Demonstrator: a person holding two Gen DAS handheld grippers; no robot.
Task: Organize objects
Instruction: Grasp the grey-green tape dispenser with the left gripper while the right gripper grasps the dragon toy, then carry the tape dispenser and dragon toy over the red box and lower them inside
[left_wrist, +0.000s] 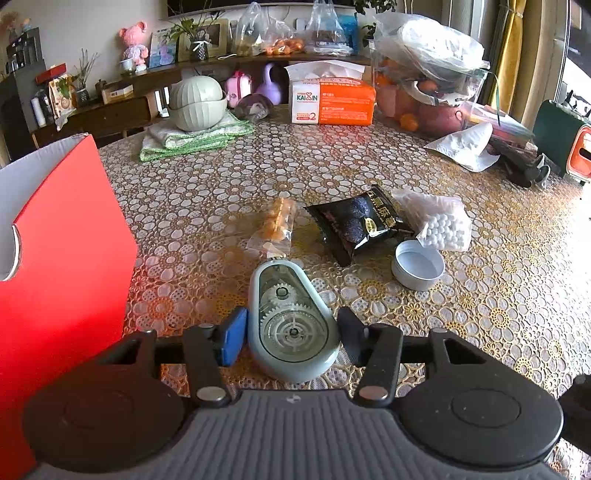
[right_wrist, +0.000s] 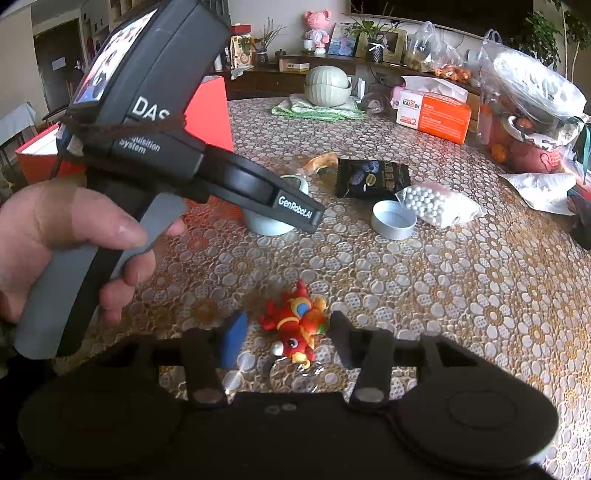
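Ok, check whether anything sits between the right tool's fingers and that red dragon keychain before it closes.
Nothing visible does. The red dragon keychain lies on the tablecloth between the open fingers of the right tool, with bare cloth on either side. The left tool is further off, over the pale green gadget.

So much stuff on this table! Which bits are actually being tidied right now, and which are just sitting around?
Being tidied, it seems:
- pale green tape dispenser, between the open fingers of the left gripper
- red dragon keychain, between the open fingers of the right gripper
- red box, likely the destination

Just sitting around:
- tissue pack
- green bowls
- folded cloth
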